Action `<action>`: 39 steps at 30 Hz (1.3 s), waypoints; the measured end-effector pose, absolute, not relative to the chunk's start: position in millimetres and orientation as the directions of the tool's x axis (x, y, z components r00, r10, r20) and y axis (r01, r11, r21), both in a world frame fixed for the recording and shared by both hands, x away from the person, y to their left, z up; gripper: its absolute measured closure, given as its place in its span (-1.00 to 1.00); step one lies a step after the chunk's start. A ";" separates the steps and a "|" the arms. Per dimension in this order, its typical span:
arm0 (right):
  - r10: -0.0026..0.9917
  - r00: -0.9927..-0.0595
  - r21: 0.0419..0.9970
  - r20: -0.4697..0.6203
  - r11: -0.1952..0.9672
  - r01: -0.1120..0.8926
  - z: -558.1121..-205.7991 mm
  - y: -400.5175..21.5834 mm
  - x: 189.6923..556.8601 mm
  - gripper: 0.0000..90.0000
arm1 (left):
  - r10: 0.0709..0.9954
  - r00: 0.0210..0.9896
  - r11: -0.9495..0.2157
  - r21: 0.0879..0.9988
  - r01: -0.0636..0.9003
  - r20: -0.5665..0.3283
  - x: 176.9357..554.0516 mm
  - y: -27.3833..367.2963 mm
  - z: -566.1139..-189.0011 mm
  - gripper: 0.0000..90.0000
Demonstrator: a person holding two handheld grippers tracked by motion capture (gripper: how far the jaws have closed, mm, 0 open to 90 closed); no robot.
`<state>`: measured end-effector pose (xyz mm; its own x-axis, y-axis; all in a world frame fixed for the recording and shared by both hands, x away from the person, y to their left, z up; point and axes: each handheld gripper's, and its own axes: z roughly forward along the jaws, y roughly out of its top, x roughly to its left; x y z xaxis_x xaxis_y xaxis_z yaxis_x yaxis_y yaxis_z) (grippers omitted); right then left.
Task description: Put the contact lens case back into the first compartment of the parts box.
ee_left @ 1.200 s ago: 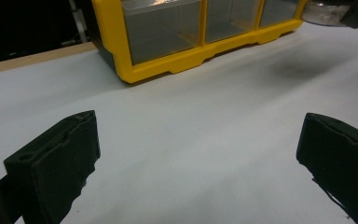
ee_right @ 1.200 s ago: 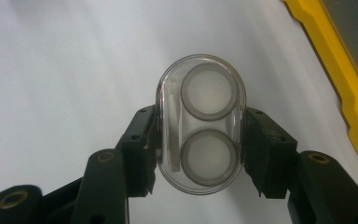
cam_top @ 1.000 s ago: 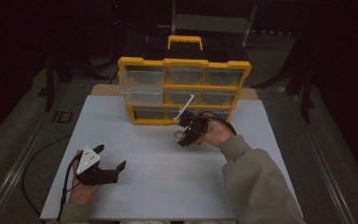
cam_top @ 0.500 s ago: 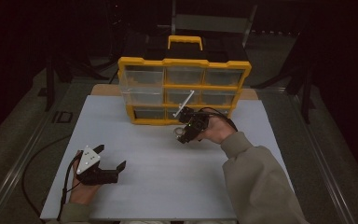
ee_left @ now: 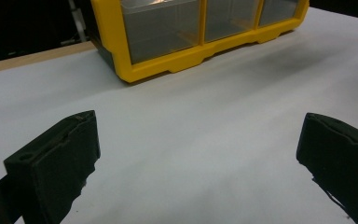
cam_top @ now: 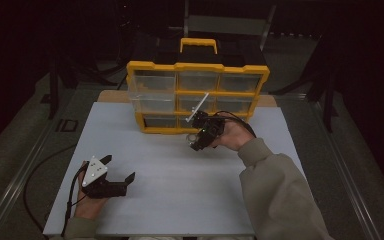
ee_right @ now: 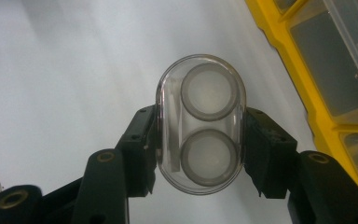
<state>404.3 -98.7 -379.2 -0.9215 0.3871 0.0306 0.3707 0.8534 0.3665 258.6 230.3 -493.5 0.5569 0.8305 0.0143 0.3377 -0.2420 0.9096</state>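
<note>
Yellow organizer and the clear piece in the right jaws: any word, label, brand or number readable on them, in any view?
None can be read.
Yellow organizer: faint marks on a drawer front in the right gripper view, too small and blurred.
Clear oval case, held in the right gripper: two round rings, no print.

Organizer box (cam_top: pixel 197 95) stands at the table's (cam_top: pixel 180 200) far edge; clear case (ee_right: pixel 200 123) between right gripper (cam_top: pixel 196 141) jaws before it; left gripper (cam_top: pixel 117 172) near front-left.

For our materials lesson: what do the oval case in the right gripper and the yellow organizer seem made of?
Oval case: clear glossy plastic, probably; two pale discs show through it. Organizer: yellow moulded plastic frame with translucent, likely plastic, compartment fronts.
</note>
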 end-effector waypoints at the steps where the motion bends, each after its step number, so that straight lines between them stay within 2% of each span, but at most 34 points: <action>1: 0.390 -0.920 0.366 0.034 0.852 0.374 -378.2 -98.7 404.2 0.10 | 0.831 0.557 -0.242 0.910 0.337 0.014 258.6 230.3 -493.5 -1.00; 39: 0.381 -0.925 0.376 0.014 0.855 0.358 -347.8 -100.4 407.7 0.10 | 0.832 0.555 -0.237 0.912 0.335 0.012 258.3 230.5 -493.1 -1.00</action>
<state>407.7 -100.4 -347.8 -0.9245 0.3809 0.0141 0.3578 0.8547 0.3762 258.3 230.5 -493.1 0.5549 0.8318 0.0123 0.3350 -0.2369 0.9119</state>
